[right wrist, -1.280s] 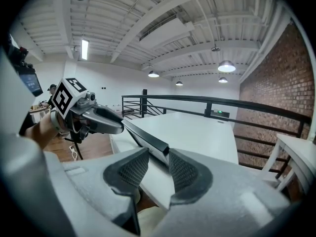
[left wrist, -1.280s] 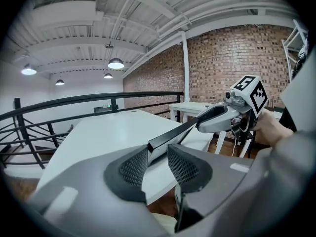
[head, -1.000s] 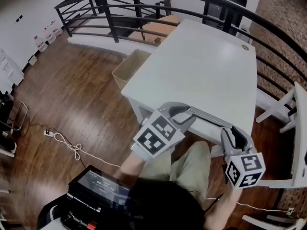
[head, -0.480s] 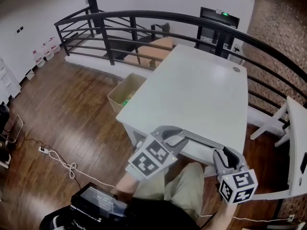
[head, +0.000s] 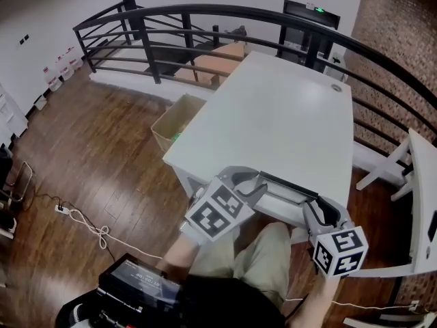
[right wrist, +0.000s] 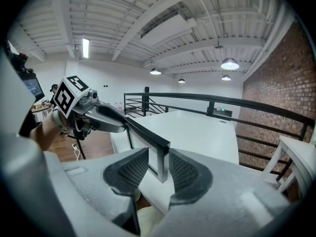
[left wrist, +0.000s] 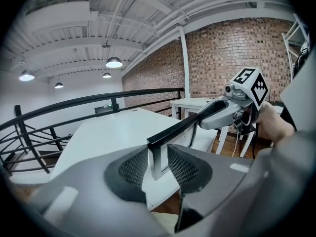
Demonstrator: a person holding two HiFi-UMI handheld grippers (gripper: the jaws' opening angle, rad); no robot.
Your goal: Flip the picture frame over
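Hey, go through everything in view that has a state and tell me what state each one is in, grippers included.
picture frame: held at both ends, standing upright on its long edge by the near edge of the table
left gripper: shut on one end of the picture frame
right gripper: shut on the other end
cardboard box: open at the top
ceiling lamp: lit

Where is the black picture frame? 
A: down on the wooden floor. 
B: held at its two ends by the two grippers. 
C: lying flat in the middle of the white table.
B: the jaws of the left gripper clamp one end of the black rectangular picture frame, and those of the right gripper clamp the other.
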